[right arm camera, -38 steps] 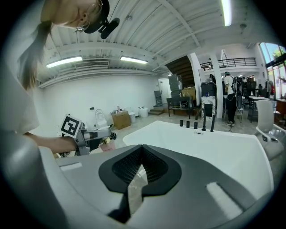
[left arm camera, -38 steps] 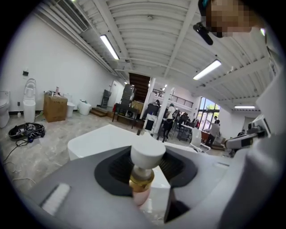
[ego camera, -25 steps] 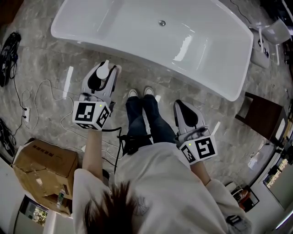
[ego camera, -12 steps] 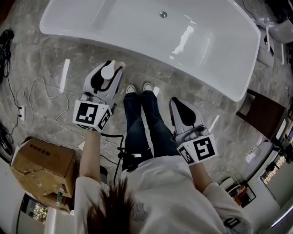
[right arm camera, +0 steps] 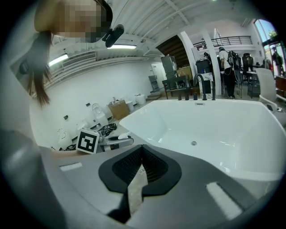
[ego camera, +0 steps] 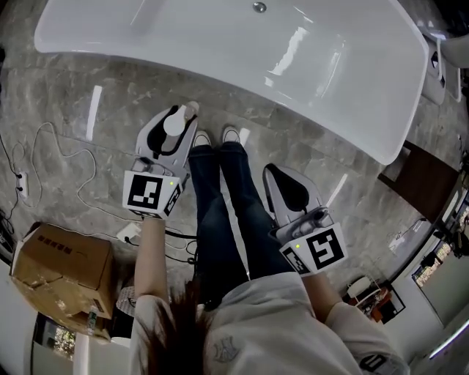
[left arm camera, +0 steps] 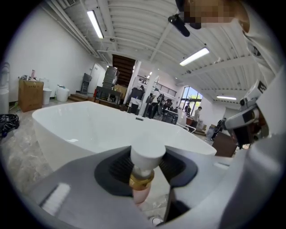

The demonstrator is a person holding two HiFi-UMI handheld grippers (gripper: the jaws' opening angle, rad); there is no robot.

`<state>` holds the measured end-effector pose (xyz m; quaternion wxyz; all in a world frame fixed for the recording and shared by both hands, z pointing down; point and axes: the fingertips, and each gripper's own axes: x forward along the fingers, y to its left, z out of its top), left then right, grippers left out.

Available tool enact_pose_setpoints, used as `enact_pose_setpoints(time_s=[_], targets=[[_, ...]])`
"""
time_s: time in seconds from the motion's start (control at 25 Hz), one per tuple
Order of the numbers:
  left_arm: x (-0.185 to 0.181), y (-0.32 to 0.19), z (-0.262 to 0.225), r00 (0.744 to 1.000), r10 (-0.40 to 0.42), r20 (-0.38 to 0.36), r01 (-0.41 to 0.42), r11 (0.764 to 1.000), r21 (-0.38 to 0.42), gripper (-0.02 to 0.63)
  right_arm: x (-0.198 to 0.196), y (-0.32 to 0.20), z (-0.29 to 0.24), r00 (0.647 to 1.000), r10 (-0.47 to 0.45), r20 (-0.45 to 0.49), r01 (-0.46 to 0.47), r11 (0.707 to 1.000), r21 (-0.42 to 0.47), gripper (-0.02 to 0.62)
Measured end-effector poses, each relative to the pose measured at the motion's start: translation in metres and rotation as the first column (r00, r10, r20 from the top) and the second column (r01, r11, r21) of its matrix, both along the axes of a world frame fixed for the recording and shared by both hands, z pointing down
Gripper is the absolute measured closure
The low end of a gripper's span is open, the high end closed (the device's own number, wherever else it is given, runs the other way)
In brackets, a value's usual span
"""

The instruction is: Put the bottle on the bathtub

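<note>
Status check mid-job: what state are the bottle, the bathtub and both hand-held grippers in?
Bathtub: empty, nothing on its rim.
Bottle: capped, held over the floor, not yet on the bathtub.
Left hand-held gripper: shut on the bottle.
Right hand-held gripper: shut, empty.

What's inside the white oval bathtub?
Only a small round metal drain shows in the white oval bathtub; otherwise bare. The head view crops its far side, so that strip is unseen there.
</note>
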<state>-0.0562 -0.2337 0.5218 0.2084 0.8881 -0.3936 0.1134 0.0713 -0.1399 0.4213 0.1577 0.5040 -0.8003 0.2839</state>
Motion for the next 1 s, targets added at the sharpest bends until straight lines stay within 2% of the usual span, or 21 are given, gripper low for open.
enact_pose_setpoints(time_s=[0.2,0.36,0.52,0.72,1.0], targets=[[0.002,-0.004,0.043,0.999,-0.035,0.021,0.035,0.999,-0.013,0.400,0.004,-0.001,0.021,1.000,-0.004,0.002,0.004,1.000,-0.004,0.597],[0.004,-0.006,0.081,0.998,-0.055,0.040,0.056,0.998,-0.022,0.400,0.009,0.009,0.054,1.000,-0.010,-0.010,0.009,0.999,-0.052,0.597],[0.004,-0.009,0.124,0.995,-0.092,0.046,0.094,0.994,-0.052,0.400,0.016,0.016,0.084,1.000,-0.014,-0.013,0.013,0.995,-0.096,0.597],[0.000,-0.004,0.175,0.988,-0.140,0.073,0.147,0.984,-0.102,0.400,0.028,0.013,0.101,0.999,-0.024,-0.032,0.020,0.995,-0.100,0.597],[0.009,0.001,0.227,0.984,-0.138,0.108,0.154,0.976,-0.152,0.400,0.051,0.011,0.121,0.997,0.016,-0.069,-0.025,0.992,-0.126,0.597]])
